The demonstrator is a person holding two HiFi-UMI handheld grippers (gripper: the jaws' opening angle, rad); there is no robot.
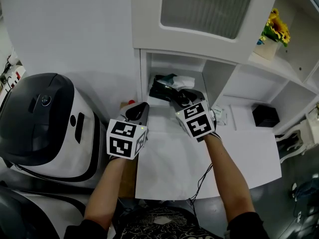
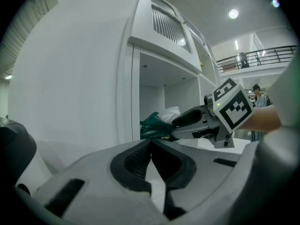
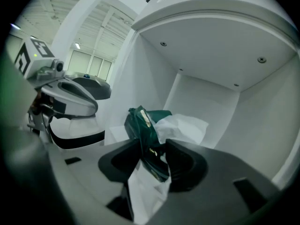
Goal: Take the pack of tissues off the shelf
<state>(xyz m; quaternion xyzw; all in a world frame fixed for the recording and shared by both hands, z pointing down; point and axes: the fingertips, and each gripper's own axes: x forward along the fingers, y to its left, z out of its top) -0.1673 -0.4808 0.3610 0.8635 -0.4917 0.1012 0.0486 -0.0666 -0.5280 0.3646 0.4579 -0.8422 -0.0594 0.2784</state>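
Tissue pack (image 1: 164,86) partly behind right gripper (image 1: 178,98)

Lab hall: mezzanine railing (image 2: 262,55), ceiling lamp (image 2: 233,14), white machine (image 1: 45,128).

We find the compartment (image 1: 147,76) open at the front only; its ceiling (image 3: 211,46), back and side walls close it in. The pack of tissues (image 1: 167,86) occupies the middle of its floor, with open room above it up to the ceiling. The right gripper (image 1: 177,96), jaws closed on the pack, takes up the right part of the mouth. The left gripper (image 1: 141,108), jaws together, hangs just outside the left post. The table (image 1: 169,168) offers free passage from the compartment to its front edge. A bulky white machine (image 1: 45,123) closes off the table's left edge.
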